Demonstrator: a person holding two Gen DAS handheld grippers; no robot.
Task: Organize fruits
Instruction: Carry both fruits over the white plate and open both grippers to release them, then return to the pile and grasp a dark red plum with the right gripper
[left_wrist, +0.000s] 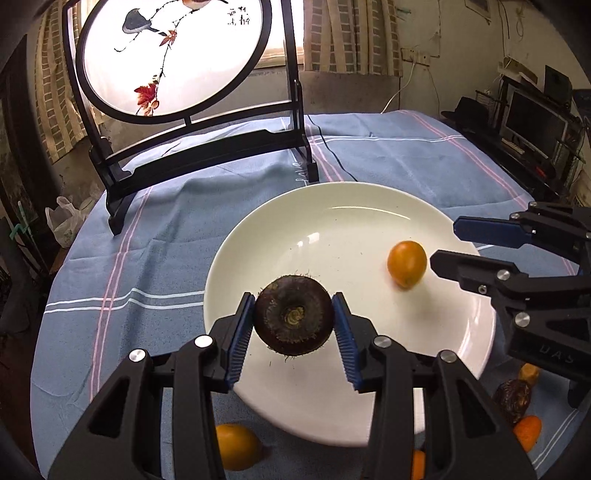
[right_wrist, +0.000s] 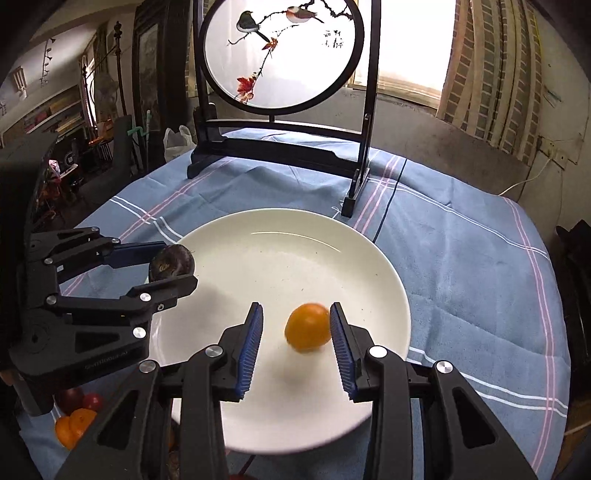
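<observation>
A: How are the two tools posed?
B: Both point obliquely down over the white plate on the blue-clothed worktop. The left hand-held gripper has its blue ribbed pads pressed on either side of a water chestnut. The right hand-held gripper reaches in from the plate's right side.

A: Is the right one gripping?
B: An orange kumquat sits between its pads; the right pad meets the fruit, a gap shows on the left, and the fruit is blurred. Grip cannot be told.

A: How does the chestnut face?
B: Its flat, disc-like body is held on edge, the pale central scar turned toward the left wrist camera, its short axis along the viewing line. The skin is dark brown-purple, glossy, fringed with fibres.

A: And the kumquat?
B: Oval, smooth, its long axis tilted, over the plate's right half.

A: Other fruit?
B: More kumquats and dark chestnuts lie on the cloth beside the plate's near rim.
</observation>
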